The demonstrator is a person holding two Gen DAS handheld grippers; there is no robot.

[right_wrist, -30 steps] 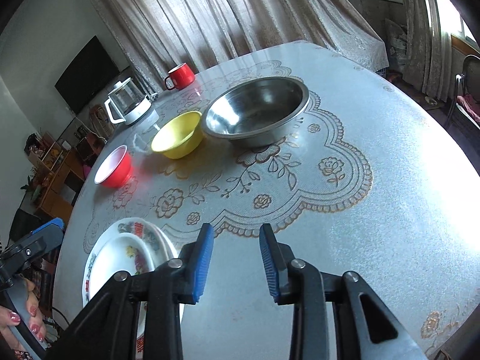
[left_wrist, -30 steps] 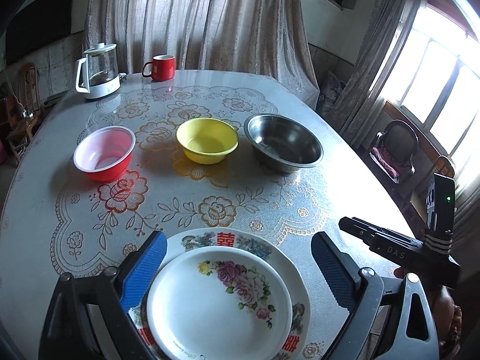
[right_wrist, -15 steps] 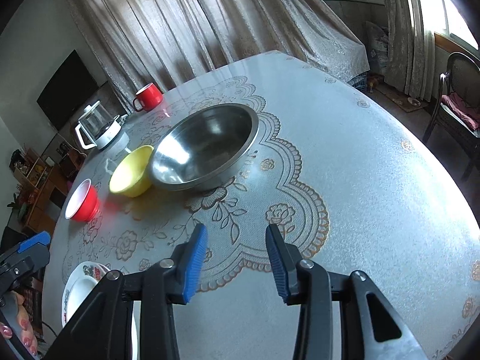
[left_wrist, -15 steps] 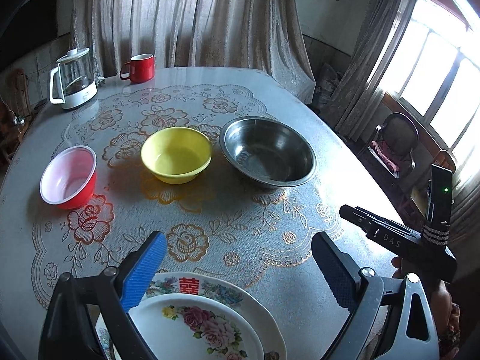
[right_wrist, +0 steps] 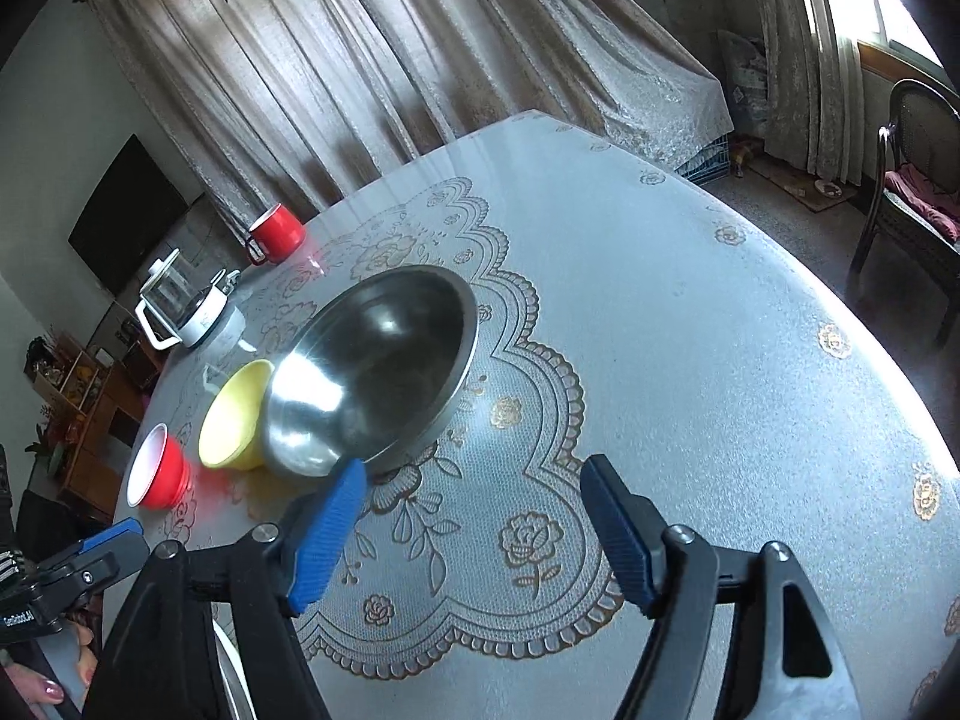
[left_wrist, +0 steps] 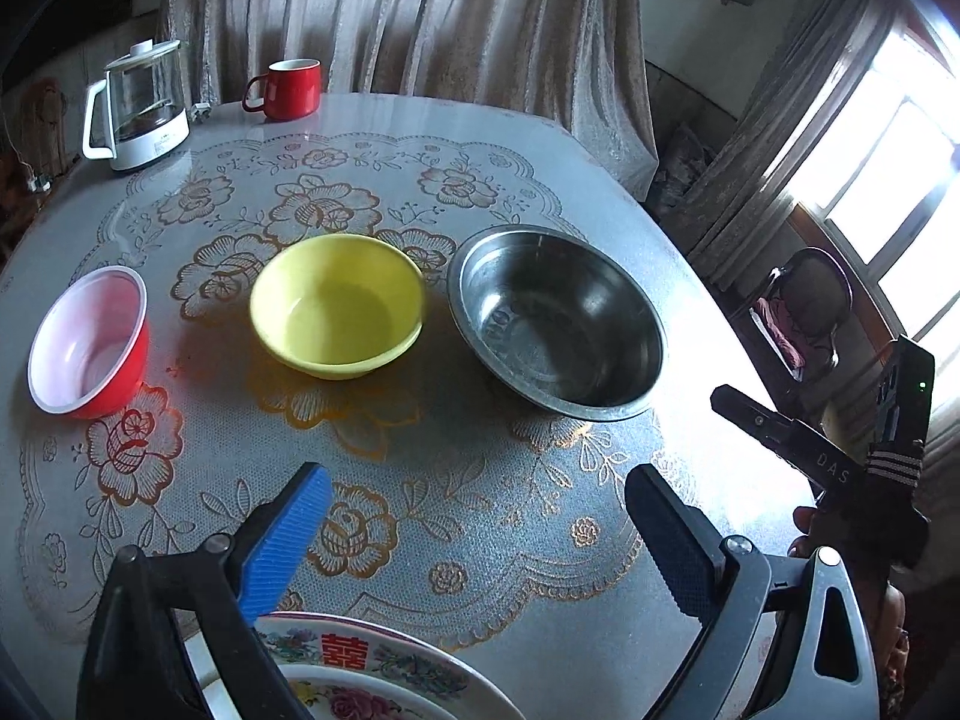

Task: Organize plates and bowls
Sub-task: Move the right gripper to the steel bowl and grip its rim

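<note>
Three bowls stand upright, mouths up, in one row across the table (left_wrist: pixel 600 180): red bowl (left_wrist: pixel 90 342), yellow bowl (left_wrist: pixel 336 306) and steel bowl (left_wrist: pixel 558 324), all empty. The yellow and steel bowls are just beside each other. Two stacked flowered plates (left_wrist: pixel 372 666) lie flat at the near edge. The table has a lace-pattern cloth; a kettle (left_wrist: pixel 141 105) and red mug (left_wrist: pixel 288 89) stand far back by the curtains (left_wrist: pixel 408 18). The left gripper (left_wrist: pixel 474 522) is wide, nothing between its pads. The right gripper (right_wrist: pixel 474 525) is opening, also empty, near the steel bowl.
</note>
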